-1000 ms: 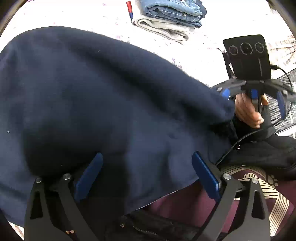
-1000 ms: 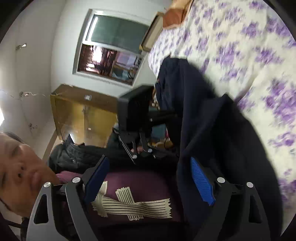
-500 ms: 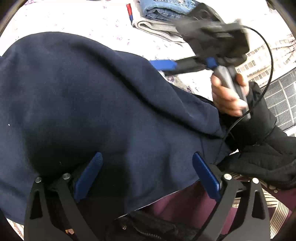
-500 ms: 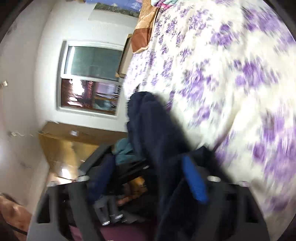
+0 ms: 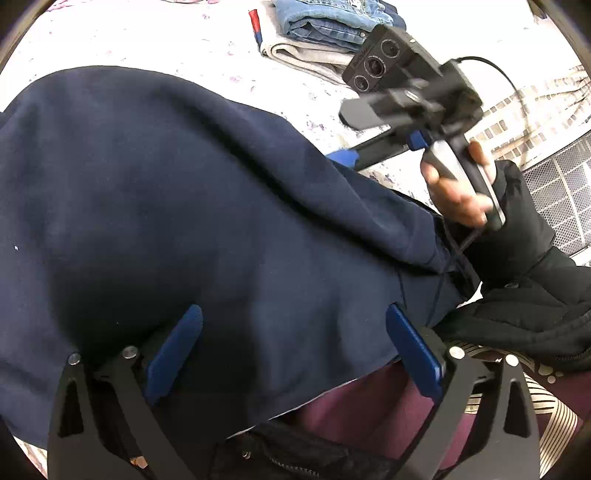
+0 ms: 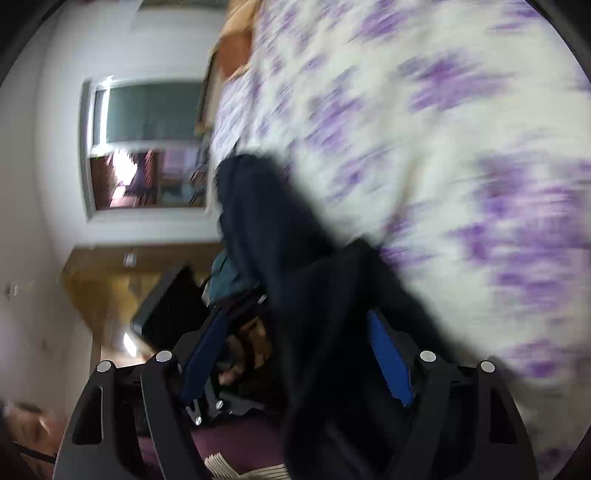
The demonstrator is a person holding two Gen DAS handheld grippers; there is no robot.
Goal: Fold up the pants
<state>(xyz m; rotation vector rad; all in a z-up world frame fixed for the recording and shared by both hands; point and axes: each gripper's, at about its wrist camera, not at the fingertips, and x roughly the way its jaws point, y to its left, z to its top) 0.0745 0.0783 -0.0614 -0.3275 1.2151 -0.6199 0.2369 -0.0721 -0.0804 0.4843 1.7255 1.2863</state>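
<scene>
1. The left gripper (image 5: 288, 354) stood with its jaws wide apart, blue pads (image 5: 173, 350) low over the navy pants (image 5: 184, 192) and clamping nothing.
2. The right gripper (image 6: 299, 362) had just been opening its jaws after a brief closing; a hanging fold of the pants (image 6: 332, 332) lay between the pads, but none was seen pressing it.
3. Recommended practice for this step: seat the fold deep between the right pads before closing, keep the left side steady, and draw the cloth flat.
4. The pants lay heaped on the bed, partly over the person's lap.
5. The bedsheet (image 6: 443, 129) was white with purple flowers; folded jeans (image 5: 325, 22) were stacked farther off.
6. A window (image 6: 147, 147) and wooden furniture (image 6: 103, 288) stood beyond.
</scene>
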